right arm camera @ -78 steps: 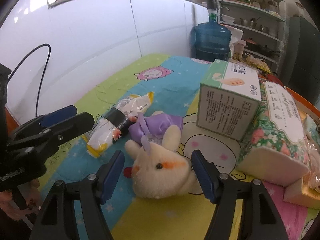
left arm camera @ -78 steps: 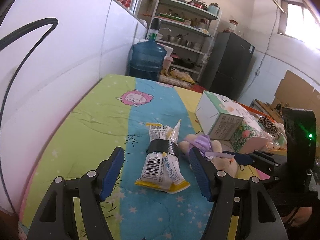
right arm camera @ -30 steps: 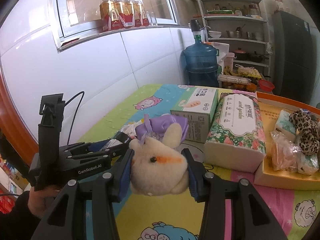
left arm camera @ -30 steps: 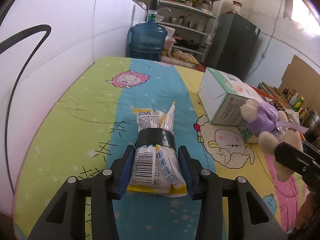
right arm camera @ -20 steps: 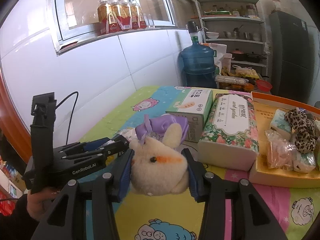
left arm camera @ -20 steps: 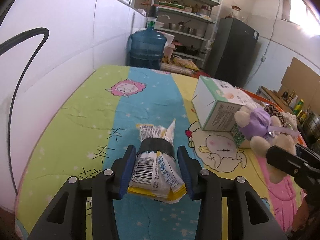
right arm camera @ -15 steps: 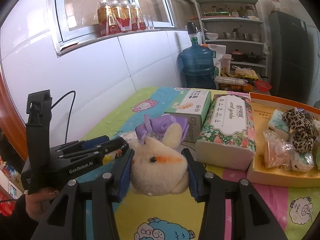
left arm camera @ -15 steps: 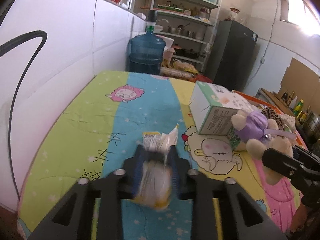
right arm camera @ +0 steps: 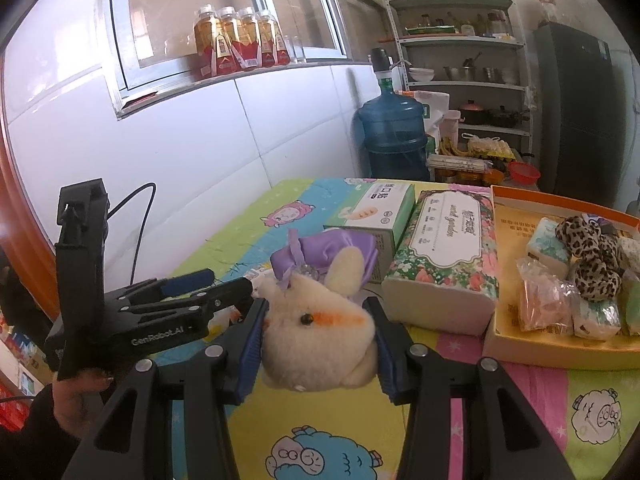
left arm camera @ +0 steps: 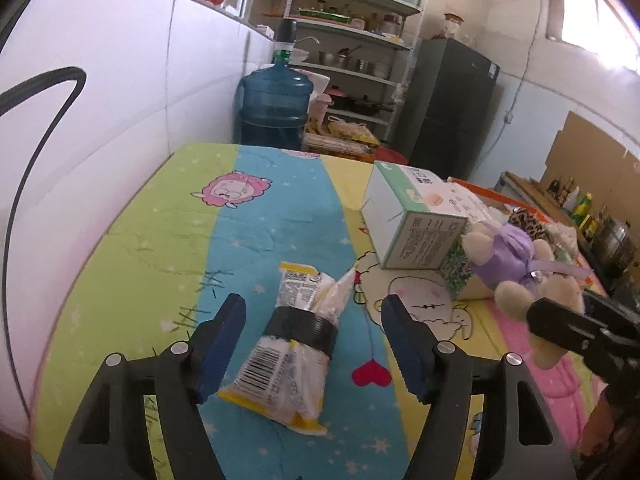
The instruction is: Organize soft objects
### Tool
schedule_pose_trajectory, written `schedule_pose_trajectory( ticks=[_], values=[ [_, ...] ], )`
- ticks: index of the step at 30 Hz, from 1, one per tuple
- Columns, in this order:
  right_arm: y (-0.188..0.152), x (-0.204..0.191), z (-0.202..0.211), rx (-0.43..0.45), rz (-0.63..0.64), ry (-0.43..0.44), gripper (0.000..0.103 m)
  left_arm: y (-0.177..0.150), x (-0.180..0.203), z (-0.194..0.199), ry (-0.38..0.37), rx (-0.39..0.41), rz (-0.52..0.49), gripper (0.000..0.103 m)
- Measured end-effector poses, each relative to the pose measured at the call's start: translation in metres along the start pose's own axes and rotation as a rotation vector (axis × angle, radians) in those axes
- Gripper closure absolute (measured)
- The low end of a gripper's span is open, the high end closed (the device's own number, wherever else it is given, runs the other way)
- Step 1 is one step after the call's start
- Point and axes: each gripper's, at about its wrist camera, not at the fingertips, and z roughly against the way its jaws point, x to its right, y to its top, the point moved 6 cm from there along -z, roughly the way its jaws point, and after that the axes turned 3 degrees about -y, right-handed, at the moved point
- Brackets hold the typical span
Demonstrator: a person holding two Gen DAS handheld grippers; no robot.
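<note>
A cream plush rabbit (right arm camera: 320, 332) in a purple dress is gripped between the blue pads of my right gripper (right arm camera: 318, 344), held above the table. It also shows in the left wrist view (left arm camera: 520, 268) at the right. A white and yellow packet bundle (left arm camera: 294, 340) bound with black tape lies on the blue stripe of the cloth. My left gripper (left arm camera: 312, 340) is open, its pads apart on either side of the bundle and clear of it. The left gripper also shows in the right wrist view (right arm camera: 192, 288).
A white and green tissue box (left arm camera: 412, 220) and a floral tissue pack (right arm camera: 444, 256) sit mid-table. An orange tray (right arm camera: 516, 196) at the right holds a leopard-print toy (right arm camera: 588, 256) and several small packets. The white wall (left arm camera: 120, 120) runs along the left.
My left gripper held the packet bundle, lifted it slightly, then opened; the bundle now lies on the cloth. My right gripper took the rabbit and raised it.
</note>
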Motion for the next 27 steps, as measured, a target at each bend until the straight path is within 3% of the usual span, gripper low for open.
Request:
schedule_pose_trajectory(
  ticks=[5, 9, 15, 17, 19, 27],
  values=[
    [-0.001, 0.001, -0.001, -0.003, -0.004, 0.004, 0.055, -0.001, -0.005, -0.018, 0.031, -0.063, -0.056, 0.031],
    [-0.002, 0.002, -0.002, -0.008, -0.007, 0.005, 0.055, -0.004, -0.003, -0.031, -0.004, -0.121, -0.075, 0.031],
    [-0.002, 0.003, -0.005, -0.012, -0.015, 0.005, 0.055, -0.01, 0.0, -0.044, 0.011, -0.183, -0.093, 0.031],
    [-0.003, 0.004, -0.005, -0.014, -0.016, 0.005, 0.055, -0.011, 0.0, -0.044, 0.015, -0.185, -0.092, 0.034],
    [-0.004, 0.006, -0.006, -0.016, -0.02, 0.005, 0.055, -0.01, 0.0, -0.044, 0.028, -0.179, -0.092, 0.052],
    [-0.006, 0.01, -0.004, -0.014, -0.032, 0.005, 0.055, -0.015, -0.002, -0.036, 0.029, -0.15, -0.065, 0.055]
  ],
)
